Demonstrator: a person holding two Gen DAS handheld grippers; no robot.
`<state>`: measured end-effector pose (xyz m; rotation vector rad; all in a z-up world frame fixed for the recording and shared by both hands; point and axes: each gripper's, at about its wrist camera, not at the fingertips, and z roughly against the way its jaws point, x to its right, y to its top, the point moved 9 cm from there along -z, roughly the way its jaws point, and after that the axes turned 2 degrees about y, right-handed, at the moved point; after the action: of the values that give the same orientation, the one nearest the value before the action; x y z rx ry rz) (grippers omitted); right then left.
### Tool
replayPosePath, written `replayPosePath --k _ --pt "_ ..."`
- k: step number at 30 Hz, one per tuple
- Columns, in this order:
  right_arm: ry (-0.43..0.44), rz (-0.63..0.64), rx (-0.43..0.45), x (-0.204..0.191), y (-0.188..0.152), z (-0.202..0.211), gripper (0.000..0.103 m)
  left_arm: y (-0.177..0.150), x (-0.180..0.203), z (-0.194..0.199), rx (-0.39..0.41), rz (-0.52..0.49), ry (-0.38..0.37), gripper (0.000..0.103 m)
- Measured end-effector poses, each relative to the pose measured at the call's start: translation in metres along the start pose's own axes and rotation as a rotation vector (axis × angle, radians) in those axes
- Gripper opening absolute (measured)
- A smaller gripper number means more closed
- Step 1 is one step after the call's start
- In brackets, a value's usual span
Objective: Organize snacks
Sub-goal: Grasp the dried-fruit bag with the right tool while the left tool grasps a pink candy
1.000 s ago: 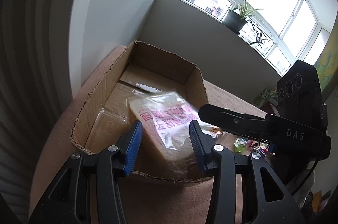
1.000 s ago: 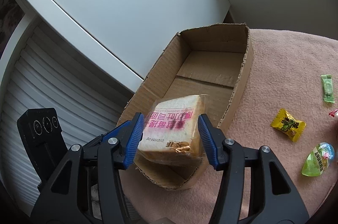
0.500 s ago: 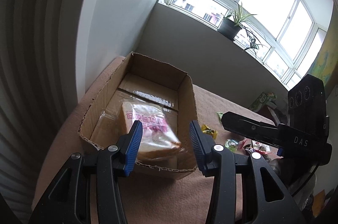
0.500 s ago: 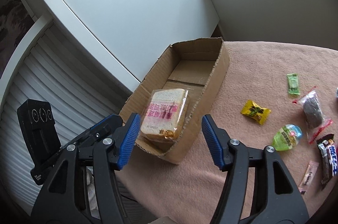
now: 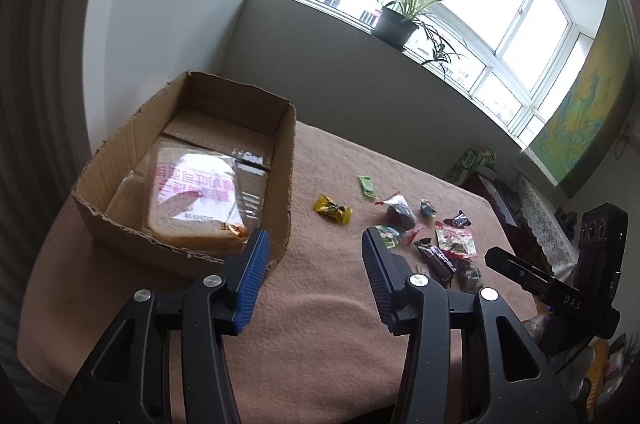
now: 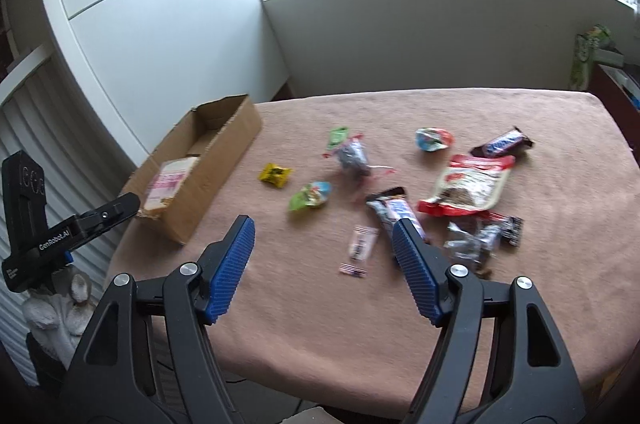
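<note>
Between the blue ribbed pads of the right claw (image 6: 322,252) nothing is held; its jaws have just been opening and stand wide apart over bare pink cloth, with a small white-and-pink striped sachet (image 6: 360,250) seen past them. The left claw (image 5: 314,272) is likewise empty, jaws moderately apart, having opened slightly further, and hangs above the cloth just beside the near corner of the open brown cardboard box (image 5: 282,184).

One item is counted as sorted: the clear-wrapped slice of white bread with pink print (image 5: 192,200) lies flat on the box floor at the near end. The far half of the box is seen unfilled.

Left outside, loose on the pink-covered bench (image 6: 540,264):
- yellow wrapped candy (image 6: 275,175), nearest the box
- green-and-blue rounded packet (image 6: 312,195)
- small green flat wrapper (image 6: 337,136)
- dark filled clear pouch with red ends (image 6: 352,156)
- blue-and-white crumpled wrapper (image 6: 432,139)
- dark chocolate bar in brown wrapper (image 6: 502,144)
- red-and-white windowed snack pouch (image 6: 468,186)
- dark bar with white-and-blue label (image 6: 394,212), partly behind the right pad
- clear packets of dark pieces (image 6: 480,238)

Judgement: task at an early stage, one of roughly eleven items boxed. The next pick appears not yet started; no loose snack is being touched by either claw.
</note>
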<state>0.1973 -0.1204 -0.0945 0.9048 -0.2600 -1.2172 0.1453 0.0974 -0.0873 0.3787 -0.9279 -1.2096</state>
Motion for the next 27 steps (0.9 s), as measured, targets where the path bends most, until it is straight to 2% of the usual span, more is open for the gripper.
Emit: replayPosePath --k 4,7,17,27 --pt "-0.142 -0.012 0.003 0.048 -0.015 0.009 0.074 -0.016 0.027 -0.018 -0.046 -0.034 -0.021 0.047" --pt "-0.195 -0.018 -0.012 0.07 -0.027 0.012 0.074 -0.03 0.049 -0.033 -0.082 -0.061 -0.043 0.047" --pt "-0.21 -0.015 -0.042 0.089 -0.042 -0.007 0.074 -0.071 0.115 -0.085 -0.192 -0.2 -0.064 0.047" --pt "-0.2 -0.011 -0.078 0.098 -0.041 -0.031 0.074 -0.084 0.135 -0.115 -0.246 -0.276 -0.051 0.047"
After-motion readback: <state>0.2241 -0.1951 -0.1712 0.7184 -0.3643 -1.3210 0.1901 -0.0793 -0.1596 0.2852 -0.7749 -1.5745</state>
